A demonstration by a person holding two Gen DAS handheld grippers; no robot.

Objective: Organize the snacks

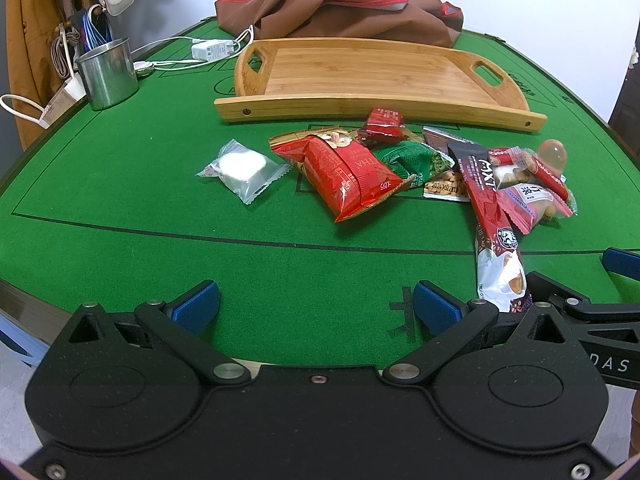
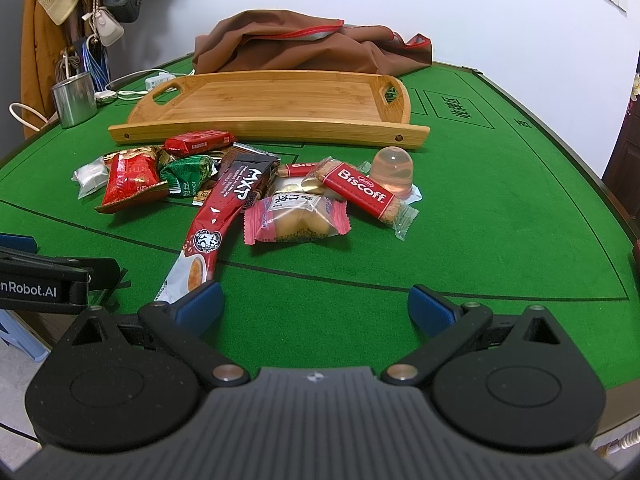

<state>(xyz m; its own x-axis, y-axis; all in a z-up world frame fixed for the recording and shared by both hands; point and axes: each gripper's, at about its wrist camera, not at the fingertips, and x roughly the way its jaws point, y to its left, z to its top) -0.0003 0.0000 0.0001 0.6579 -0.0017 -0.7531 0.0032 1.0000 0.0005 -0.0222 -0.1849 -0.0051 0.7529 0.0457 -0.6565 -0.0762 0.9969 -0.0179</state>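
Observation:
A pile of several snack packets lies on the green felt table (image 1: 120,200) in front of an empty bamboo tray (image 1: 360,72) (image 2: 280,100). It holds a red nut bag (image 1: 344,172) (image 2: 128,180), a white cake in clear wrap (image 1: 242,168), a long coffee stick (image 1: 486,196) (image 2: 224,208), a pink pastry packet (image 2: 296,216), a Biscoff biscuit (image 2: 362,190) and a jelly cup (image 2: 392,170). My left gripper (image 1: 316,304) is open near the table's front edge, well short of the pile. My right gripper (image 2: 316,306) is open too, empty, its left finger beside the stick's end.
A steel mug (image 1: 108,74) (image 2: 74,98) stands at the back left near a white charger with its cable (image 1: 212,49). A brown bag (image 1: 340,8) (image 2: 312,44) lies behind the tray. Coats and bags hang at the far left. Bare felt spreads to the right.

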